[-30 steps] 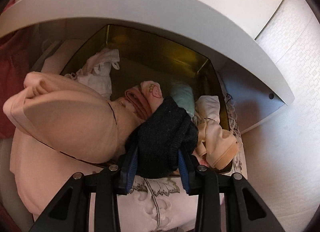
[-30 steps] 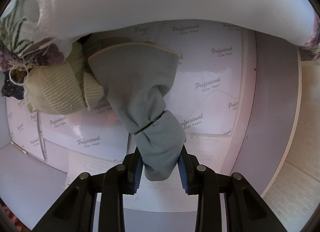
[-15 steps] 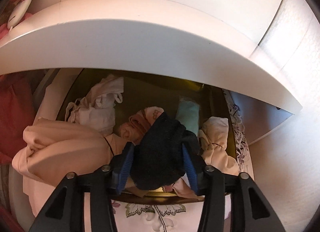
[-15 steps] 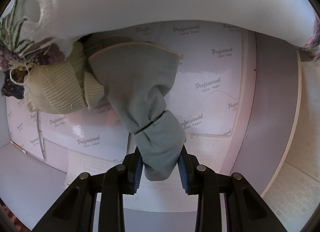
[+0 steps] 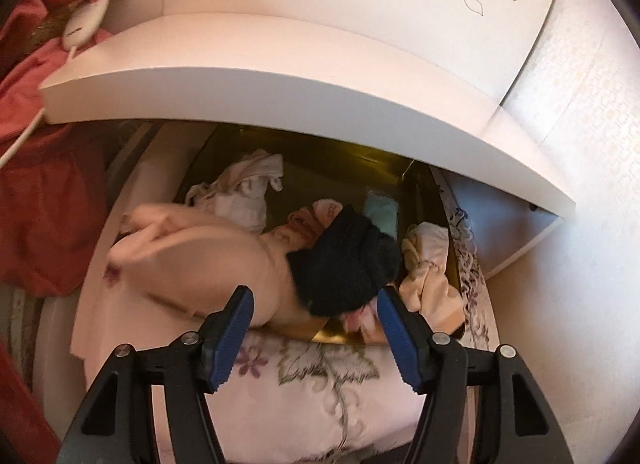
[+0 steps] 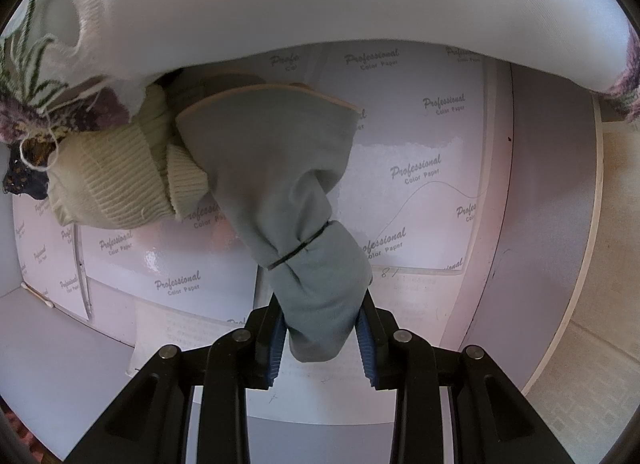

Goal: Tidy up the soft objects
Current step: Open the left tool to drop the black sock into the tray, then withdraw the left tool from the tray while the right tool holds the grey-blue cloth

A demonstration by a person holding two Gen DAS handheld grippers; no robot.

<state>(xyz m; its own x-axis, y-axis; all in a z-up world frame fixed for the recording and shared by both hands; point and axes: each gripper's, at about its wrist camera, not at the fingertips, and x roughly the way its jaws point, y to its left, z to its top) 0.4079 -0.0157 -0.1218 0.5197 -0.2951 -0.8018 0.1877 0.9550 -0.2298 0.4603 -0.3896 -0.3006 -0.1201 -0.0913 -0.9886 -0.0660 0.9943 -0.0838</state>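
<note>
Firstly, left wrist view: the left gripper (image 5: 314,306), jaws opening and clear of cloth, has the black bundle (image 5: 344,260) lying just ahead in the tin (image 5: 332,334). Right wrist view: the right gripper (image 6: 322,328) clamps the grey sock (image 6: 296,216), its length running away from the jaws.

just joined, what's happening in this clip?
A person with a handheld gripper in each hand is sorting soft clothing. The left gripper is opening, its pads clear of a black knit bundle that lies among other rolled garments in a gold-lined box under a white shelf. The right gripper is clamped on a grey-green tied cloth roll above sheets printed "Professional Color Paper", next to a cream ribbed knit.
</note>
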